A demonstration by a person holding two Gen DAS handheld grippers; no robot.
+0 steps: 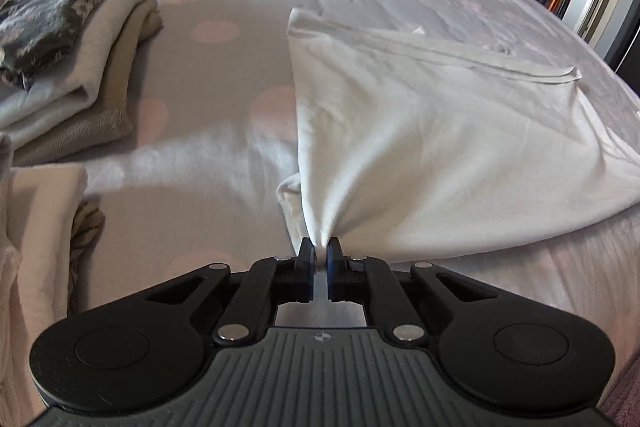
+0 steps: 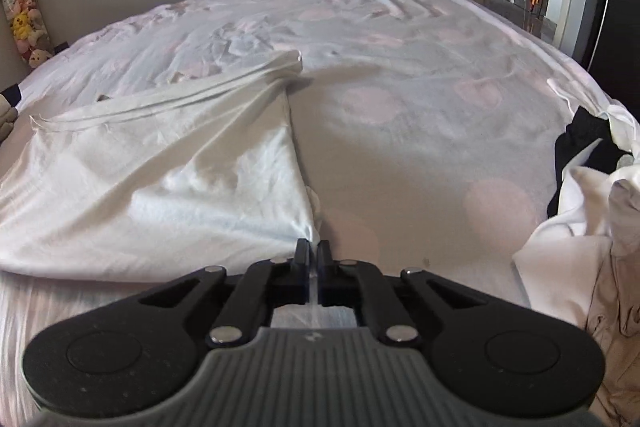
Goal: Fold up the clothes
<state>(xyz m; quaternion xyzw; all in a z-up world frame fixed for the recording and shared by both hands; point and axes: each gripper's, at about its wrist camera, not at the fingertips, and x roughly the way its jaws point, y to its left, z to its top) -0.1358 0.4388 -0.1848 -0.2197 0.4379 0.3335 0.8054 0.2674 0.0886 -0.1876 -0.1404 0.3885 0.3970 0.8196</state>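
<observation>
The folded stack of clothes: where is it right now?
In the left wrist view, the folded stack sits on the bed at far left, left of the white garment.

A plain white garment [image 1: 440, 147] lies on a pale grey bed sheet [image 1: 224, 75] dotted with large soft-pink circles. Near the bed's left edge, cream and beige folded blankets [image 1: 92, 99] carry a grey-and-white floral cloth [image 1: 52, 15]; black fabric [image 2: 588, 143] shows at the right edge.

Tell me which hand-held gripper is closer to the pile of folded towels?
Left. The left hand-held gripper pinches the white garment with the folded pile just beside it. The right hand-held gripper grips the garment's opposite corner, farther away.
</observation>
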